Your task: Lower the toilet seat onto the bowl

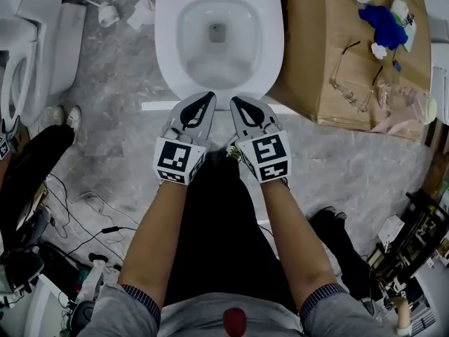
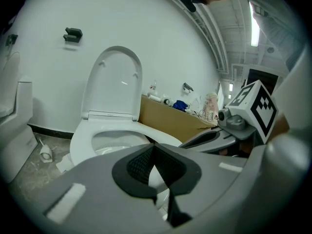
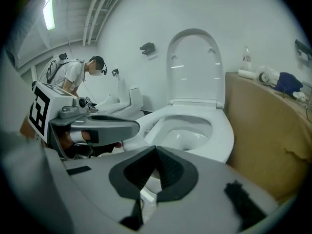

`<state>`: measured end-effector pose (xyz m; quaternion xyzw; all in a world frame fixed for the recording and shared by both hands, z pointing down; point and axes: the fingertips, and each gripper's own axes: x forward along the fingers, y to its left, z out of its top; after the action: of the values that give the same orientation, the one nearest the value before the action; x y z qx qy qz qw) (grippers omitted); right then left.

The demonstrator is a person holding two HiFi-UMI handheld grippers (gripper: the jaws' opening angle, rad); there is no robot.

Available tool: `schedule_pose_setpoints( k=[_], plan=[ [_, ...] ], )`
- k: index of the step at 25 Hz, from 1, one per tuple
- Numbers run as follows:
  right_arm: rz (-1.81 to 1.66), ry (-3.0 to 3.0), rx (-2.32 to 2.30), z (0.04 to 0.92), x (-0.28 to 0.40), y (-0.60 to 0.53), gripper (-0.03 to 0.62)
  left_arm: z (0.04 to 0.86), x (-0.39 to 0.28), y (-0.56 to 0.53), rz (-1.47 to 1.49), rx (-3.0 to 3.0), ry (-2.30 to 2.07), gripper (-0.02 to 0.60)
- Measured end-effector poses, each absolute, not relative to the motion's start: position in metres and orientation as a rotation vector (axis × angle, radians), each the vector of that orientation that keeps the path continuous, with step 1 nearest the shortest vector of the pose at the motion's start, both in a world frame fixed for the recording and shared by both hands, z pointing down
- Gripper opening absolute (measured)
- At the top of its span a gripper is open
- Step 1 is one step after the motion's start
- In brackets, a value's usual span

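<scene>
In the head view the rear of the toilet bowl (image 1: 167, 34) is cut off by the top edge. Its front rim is partly covered by the tips of the left gripper (image 1: 208, 97) and right gripper (image 1: 236, 101). Right of the bowl, the items on the cardboard box (image 1: 309, 62) are too small to be identified. Left of it, a second toilet (image 1: 21, 69) is cut off by the edge.

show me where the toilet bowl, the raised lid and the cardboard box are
toilet bowl (image 1: 168, 41), head view, left side of the white rim
raised lid (image 3: 192, 67), right gripper view, middle of its upright inner face
cardboard box (image 1: 316, 48), head view, bare brown top near the toilet
</scene>
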<state>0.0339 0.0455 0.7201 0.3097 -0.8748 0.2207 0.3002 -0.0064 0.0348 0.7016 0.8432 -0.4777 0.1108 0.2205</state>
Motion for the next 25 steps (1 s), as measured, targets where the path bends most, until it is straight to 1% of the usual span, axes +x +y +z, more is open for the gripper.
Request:
schedule_pose_setpoints(
  k=[25],
  plan=[
    [0.628,-2.322,0.881,0.799,0.036,0.060,0.017,0.796,-0.013,0.063,0.377,2.247,-1.249,0.003]
  ],
)
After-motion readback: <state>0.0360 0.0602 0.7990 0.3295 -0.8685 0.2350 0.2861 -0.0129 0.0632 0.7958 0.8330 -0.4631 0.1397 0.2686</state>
